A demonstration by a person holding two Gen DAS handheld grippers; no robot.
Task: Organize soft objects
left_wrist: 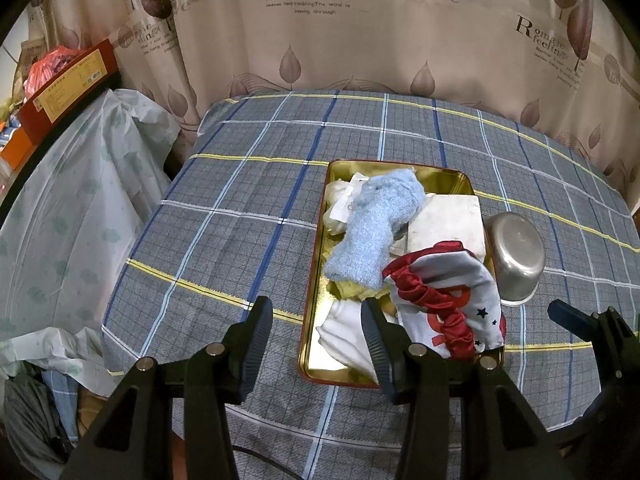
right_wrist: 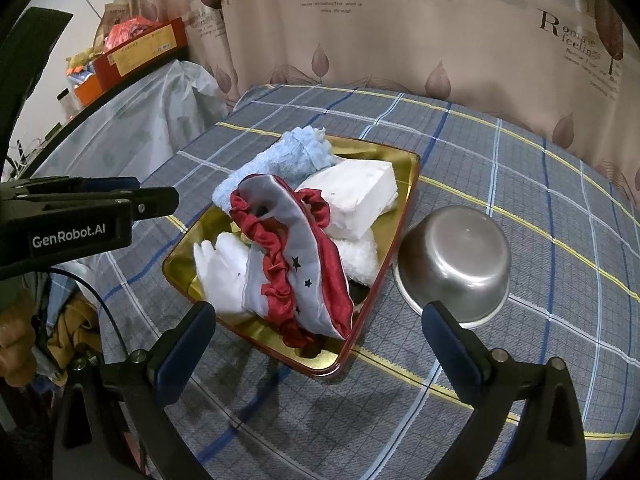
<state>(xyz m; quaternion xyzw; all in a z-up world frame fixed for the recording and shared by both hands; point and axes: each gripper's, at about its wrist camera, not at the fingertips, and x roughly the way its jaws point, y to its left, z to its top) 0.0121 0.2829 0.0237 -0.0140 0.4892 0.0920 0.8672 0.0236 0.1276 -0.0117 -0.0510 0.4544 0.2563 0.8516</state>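
Observation:
A gold tray (left_wrist: pixel 316 296) (right_wrist: pixel 180 260) with a red rim lies on the plaid-covered table. It holds a fluffy blue sock (left_wrist: pixel 376 224) (right_wrist: pixel 276 160), a grey cloth with red ruffled trim (left_wrist: pixel 448 300) (right_wrist: pixel 296 256), a white glove (left_wrist: pixel 344 332) (right_wrist: pixel 222 268), a white block (left_wrist: pixel 448 220) (right_wrist: pixel 356 196) and a yellow cloth (left_wrist: pixel 356 290). My left gripper (left_wrist: pixel 318 344) is open and empty, low over the tray's near left edge. My right gripper (right_wrist: pixel 318 344) is open and empty, just in front of the tray's near corner.
An upturned steel bowl (left_wrist: pixel 516 256) (right_wrist: pixel 456 264) stands right of the tray. A curtain (left_wrist: pixel 320 32) hangs behind the table. A plastic-covered shelf (left_wrist: pixel 80 184) with boxes is at the left. The left gripper's body (right_wrist: pixel 80 216) shows at the left of the right wrist view.

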